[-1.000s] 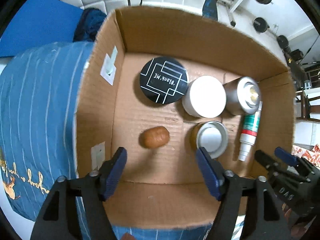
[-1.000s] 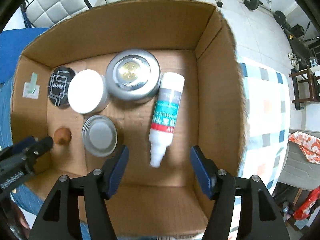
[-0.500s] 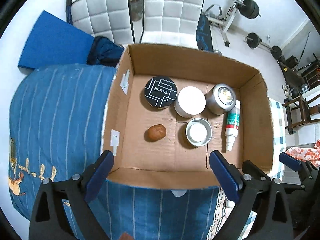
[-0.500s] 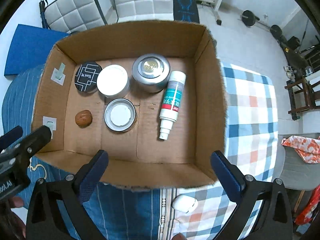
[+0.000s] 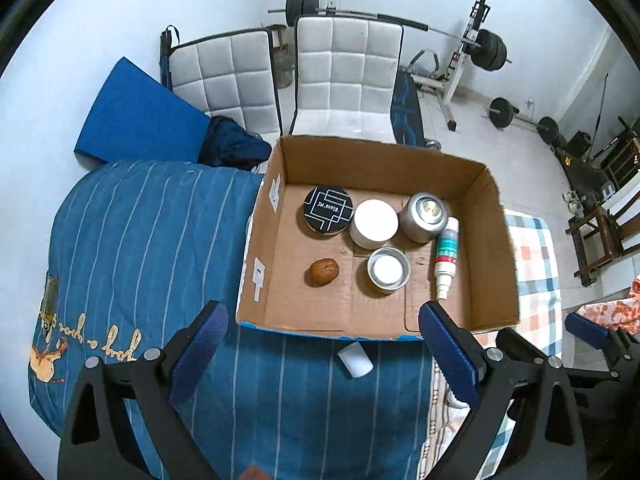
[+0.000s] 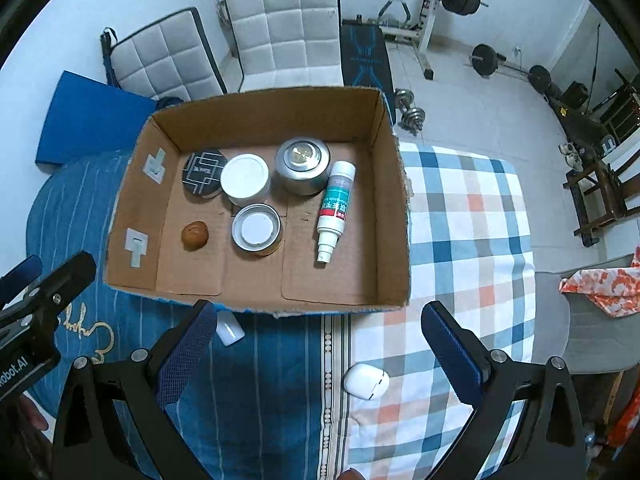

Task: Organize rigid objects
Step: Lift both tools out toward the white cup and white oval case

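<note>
Both grippers hang above the bed, fingers spread wide and holding nothing: the left gripper (image 5: 324, 348) over the blue striped cover (image 5: 140, 248), the right gripper (image 6: 316, 344) over the checked cloth (image 6: 468, 232). The cardboard box (image 6: 394, 216) sits ahead, with a black tin (image 6: 203, 174), white-lidded jar (image 6: 245, 179), silver can (image 6: 303, 166), open tin (image 6: 257, 230), walnut (image 6: 195, 235) and a spray bottle (image 6: 335, 208) lying flat inside. A white earbud case (image 6: 366, 381) rests outside the box.

box (image 6: 394, 216) right half: bare floor | left: jars (image 6: 245, 179) crowd spray bottle (image 6: 335, 205)
</note>
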The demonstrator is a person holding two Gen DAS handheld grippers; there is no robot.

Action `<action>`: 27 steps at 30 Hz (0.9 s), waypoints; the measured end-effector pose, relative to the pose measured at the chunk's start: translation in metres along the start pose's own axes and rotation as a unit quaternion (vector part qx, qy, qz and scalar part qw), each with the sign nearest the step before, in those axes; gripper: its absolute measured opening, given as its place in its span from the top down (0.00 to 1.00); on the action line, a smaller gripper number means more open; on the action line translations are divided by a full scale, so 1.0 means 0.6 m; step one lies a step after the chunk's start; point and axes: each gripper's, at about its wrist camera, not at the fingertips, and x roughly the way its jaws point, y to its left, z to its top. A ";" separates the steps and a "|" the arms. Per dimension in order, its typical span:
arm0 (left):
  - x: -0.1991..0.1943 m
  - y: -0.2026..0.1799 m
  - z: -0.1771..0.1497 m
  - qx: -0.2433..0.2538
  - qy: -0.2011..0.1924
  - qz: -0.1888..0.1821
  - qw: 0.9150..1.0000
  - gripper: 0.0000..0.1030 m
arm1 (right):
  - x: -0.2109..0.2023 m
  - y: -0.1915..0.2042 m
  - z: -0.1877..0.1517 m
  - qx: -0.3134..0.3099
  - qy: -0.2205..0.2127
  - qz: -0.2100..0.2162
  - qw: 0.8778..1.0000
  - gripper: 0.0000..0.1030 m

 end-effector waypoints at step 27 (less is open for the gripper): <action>0.238 -0.016 -0.157 -0.064 0.208 -0.027 0.976 0.32 | 0.271 -0.180 -0.189 0.202 0.205 0.072 0.955 0.01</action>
